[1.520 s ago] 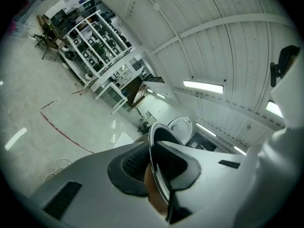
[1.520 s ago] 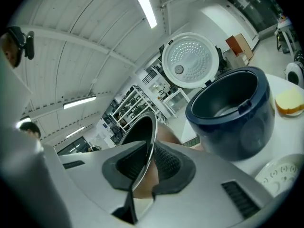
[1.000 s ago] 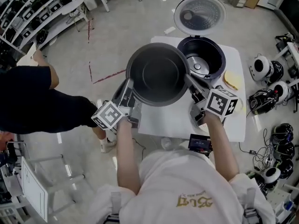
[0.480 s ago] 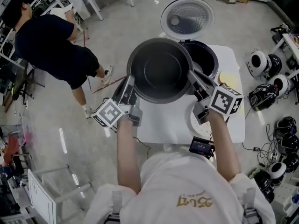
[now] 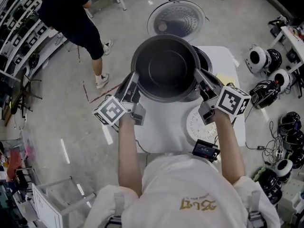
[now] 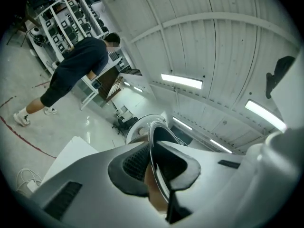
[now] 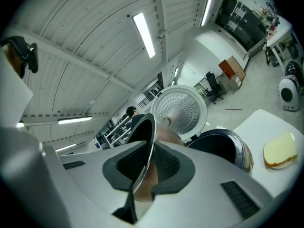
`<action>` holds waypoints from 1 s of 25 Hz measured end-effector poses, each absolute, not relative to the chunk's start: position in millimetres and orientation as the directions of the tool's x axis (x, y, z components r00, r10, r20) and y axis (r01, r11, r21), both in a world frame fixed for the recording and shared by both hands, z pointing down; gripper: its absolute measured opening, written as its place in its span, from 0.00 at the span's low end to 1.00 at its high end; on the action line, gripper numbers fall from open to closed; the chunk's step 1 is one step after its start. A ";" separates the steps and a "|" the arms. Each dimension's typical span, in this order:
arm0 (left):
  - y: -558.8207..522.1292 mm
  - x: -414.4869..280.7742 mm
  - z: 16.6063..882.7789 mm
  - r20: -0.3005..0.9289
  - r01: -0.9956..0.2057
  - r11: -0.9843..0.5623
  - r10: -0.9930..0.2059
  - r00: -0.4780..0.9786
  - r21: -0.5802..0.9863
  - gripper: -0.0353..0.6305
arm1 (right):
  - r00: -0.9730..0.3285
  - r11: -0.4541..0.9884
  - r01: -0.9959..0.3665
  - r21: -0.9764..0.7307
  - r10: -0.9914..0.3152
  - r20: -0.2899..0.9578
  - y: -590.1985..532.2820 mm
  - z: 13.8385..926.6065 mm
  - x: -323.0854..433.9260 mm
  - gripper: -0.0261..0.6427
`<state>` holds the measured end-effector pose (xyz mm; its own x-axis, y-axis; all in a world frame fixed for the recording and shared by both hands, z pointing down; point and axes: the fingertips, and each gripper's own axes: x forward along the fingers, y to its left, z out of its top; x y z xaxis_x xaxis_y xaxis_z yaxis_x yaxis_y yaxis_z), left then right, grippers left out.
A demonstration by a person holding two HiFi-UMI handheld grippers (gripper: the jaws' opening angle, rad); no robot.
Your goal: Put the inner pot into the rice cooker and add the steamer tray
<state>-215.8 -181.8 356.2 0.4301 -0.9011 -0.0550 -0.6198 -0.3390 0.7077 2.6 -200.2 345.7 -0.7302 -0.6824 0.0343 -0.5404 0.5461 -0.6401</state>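
Observation:
The dark inner pot (image 5: 166,68) hangs in the air over the white table, held level by its rim from both sides. My left gripper (image 5: 133,82) is shut on the rim's left edge (image 6: 153,141), and my right gripper (image 5: 199,78) is shut on its right edge (image 7: 148,137). The rice cooker (image 5: 203,57) stands just behind, mostly hidden by the pot, its round lid (image 5: 175,19) raised open. In the right gripper view the cooker's empty well (image 7: 223,148) shows to the right of the pot. The white round steamer tray (image 5: 198,126) lies on the table under my right arm.
The white table (image 5: 164,127) carries a yellow sponge (image 7: 280,156) at its right and a small black device (image 5: 205,149) at its near edge. A person in dark clothes (image 5: 71,11) stands far left by shelving. Helmets and cables (image 5: 260,60) clutter the floor at right.
Both grippers have carried the pot away from me and up, so it now covers most of the cooker. The person in dark clothes has walked off toward the far left.

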 end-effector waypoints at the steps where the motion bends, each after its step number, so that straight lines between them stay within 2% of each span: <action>1: -187.1 -211.0 355.5 -0.055 -0.617 -0.343 -0.898 0.437 0.708 0.14 | -0.724 0.541 -0.546 -0.640 -0.689 0.035 -203.6 345.0 7.8 0.12; 13: -236.6 -158.8 362.6 -0.035 -0.590 -0.381 -0.859 0.511 0.712 0.14 | -0.662 0.475 -0.583 -0.659 -0.748 0.047 -237.3 355.0 61.0 0.12; 25: -261.6 -145.7 399.4 0.043 -0.610 -0.339 -0.851 0.523 0.717 0.14 | -0.648 0.399 -0.587 -0.704 -0.753 0.113 -256.6 397.2 74.9 0.12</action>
<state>-145.7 -261.6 399.4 0.5233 -0.8511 0.0430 -0.6096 -0.3386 0.7167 74.9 -256.6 397.2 -0.6482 -0.7529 0.1134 -0.5869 0.3992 -0.7044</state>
